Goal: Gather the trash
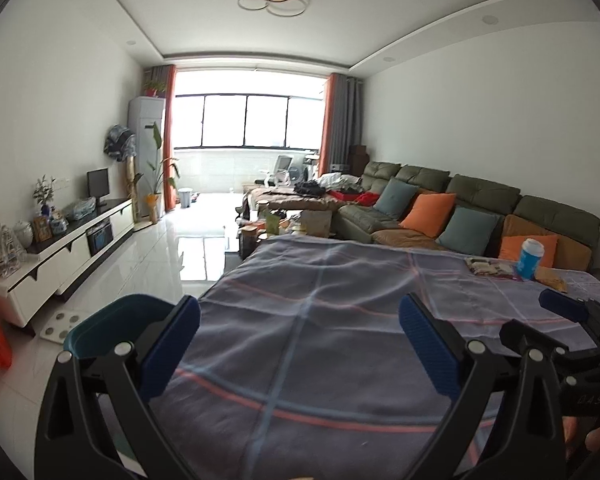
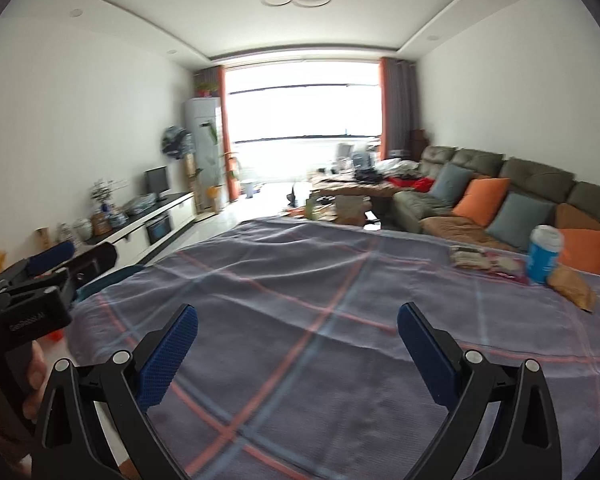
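A: What open room is seen, and which edges bound it?

B: A long living room is seen, with a glossy white floor (image 1: 188, 236) running toward the window. It is bounded by a white TV cabinet (image 1: 72, 252) on one side and a green sofa (image 1: 480, 200) on the other. The near space is filled by a table under a grey checked cloth (image 1: 320, 320), whose far edge is seen clear of the sofa.

A: How are the grippers held?

B: The left gripper (image 1: 300, 344) and the right gripper (image 2: 298, 344) are both spread wide above the cloth, with nothing between the jaws.

A: Where is the trash found?

B: A blue cup (image 2: 544, 256), a crumpled brown wrapper (image 2: 572, 286) and flat packets (image 2: 484, 262) are grouped at the far right of the cloth, well apart from both grippers. A teal bin (image 1: 112, 326) is seen beside the table's left edge, just behind the left gripper's left finger.
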The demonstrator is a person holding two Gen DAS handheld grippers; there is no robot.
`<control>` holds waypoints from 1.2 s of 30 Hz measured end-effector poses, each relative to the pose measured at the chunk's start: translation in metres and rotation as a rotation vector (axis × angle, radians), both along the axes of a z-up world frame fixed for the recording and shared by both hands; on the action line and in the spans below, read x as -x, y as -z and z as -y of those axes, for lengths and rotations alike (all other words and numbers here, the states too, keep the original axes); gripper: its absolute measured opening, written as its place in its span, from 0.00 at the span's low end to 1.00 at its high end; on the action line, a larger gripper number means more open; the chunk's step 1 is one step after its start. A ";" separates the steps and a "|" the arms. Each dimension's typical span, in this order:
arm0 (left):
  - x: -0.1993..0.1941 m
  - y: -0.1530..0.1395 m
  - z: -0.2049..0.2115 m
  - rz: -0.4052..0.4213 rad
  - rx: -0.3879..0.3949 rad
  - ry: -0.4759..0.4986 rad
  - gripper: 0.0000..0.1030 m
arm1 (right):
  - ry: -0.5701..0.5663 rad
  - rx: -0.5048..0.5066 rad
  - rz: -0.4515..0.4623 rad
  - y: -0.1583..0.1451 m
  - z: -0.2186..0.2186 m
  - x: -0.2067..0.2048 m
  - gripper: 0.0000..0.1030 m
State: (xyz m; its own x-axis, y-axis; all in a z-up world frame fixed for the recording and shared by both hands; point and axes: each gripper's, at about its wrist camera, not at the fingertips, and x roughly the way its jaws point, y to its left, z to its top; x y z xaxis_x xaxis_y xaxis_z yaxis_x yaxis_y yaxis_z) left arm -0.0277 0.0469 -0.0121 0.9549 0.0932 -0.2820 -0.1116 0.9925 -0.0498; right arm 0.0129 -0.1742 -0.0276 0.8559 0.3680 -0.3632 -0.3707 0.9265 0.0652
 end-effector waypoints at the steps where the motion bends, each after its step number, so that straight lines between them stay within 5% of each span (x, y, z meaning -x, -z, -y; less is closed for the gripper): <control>1: -0.002 -0.001 0.005 0.012 -0.007 0.012 0.97 | 0.022 -0.002 0.015 -0.001 0.005 0.002 0.96; 14: -0.017 0.000 0.053 0.074 -0.051 0.125 0.97 | 0.239 -0.033 0.076 -0.004 0.050 0.013 0.96; 36: -0.027 -0.001 0.070 0.117 -0.046 0.151 0.97 | 0.310 -0.028 0.130 -0.011 0.063 0.018 0.96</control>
